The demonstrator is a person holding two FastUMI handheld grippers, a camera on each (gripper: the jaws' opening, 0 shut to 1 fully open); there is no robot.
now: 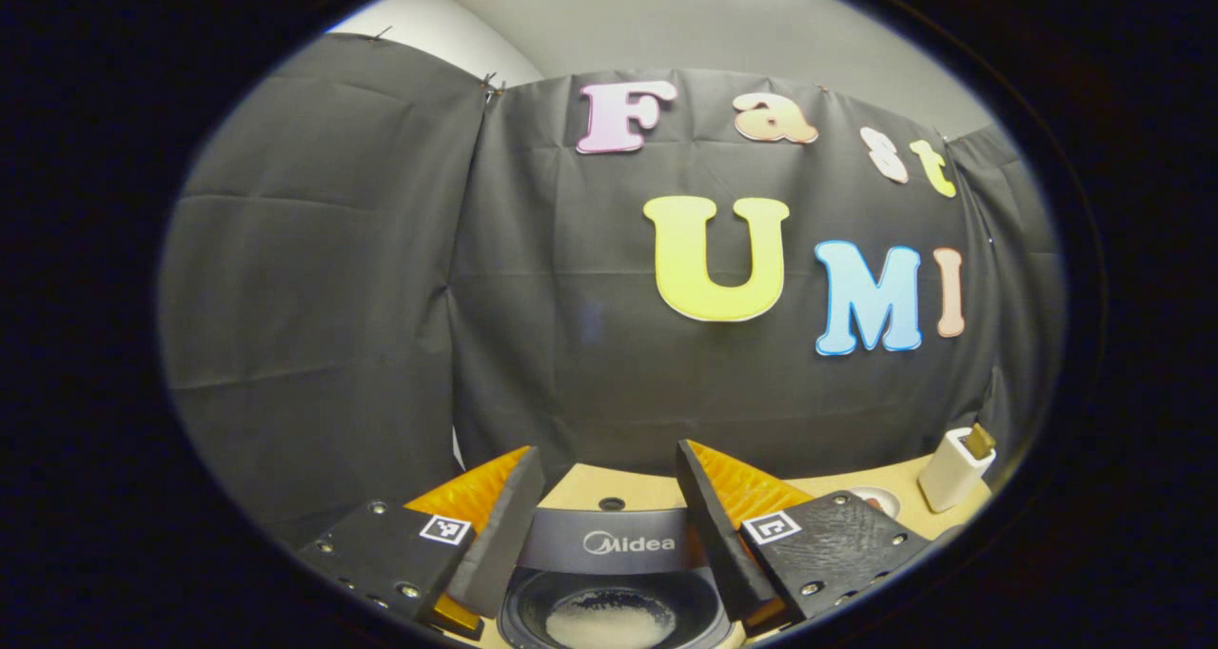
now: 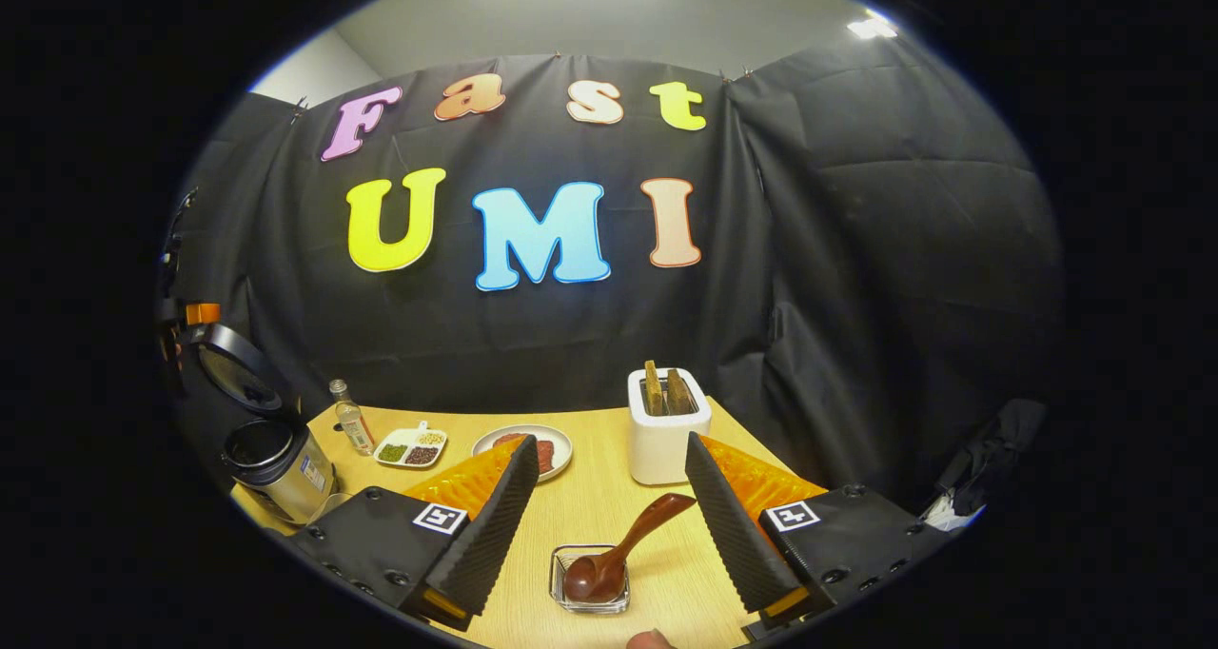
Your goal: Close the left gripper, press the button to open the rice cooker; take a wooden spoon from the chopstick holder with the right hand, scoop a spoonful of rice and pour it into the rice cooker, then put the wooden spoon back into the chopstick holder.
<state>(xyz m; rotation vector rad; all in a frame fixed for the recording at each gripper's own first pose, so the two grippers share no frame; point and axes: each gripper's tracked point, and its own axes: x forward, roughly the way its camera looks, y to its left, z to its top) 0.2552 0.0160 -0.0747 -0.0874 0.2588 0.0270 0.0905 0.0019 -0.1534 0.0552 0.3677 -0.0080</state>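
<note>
Rice cooker (image 2: pixel 271 459) open at the tabletop (image 2: pixel 609 506) left edge, lid up; rice visible in pot (image 1: pixel 609 616). Left tool (image 1: pixel 609 535) poised over pot, jaws apart, holding nothing. Right tool (image 2: pixel 609 525) wide open, empty. Wooden spoon (image 2: pixel 623 546) resting bowl-down in small glass dish (image 2: pixel 590 582), just ahead between right tool's fingers. Chopstick holder (image 2: pixel 666 435) beyond, near the wall. Judged: spoon still to be returned. Next: close on handle, lift, lower upright into holder.

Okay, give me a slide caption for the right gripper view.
Open right gripper over a wooden spoon resting in a small glass dish, white chopstick holder behind it.
</note>
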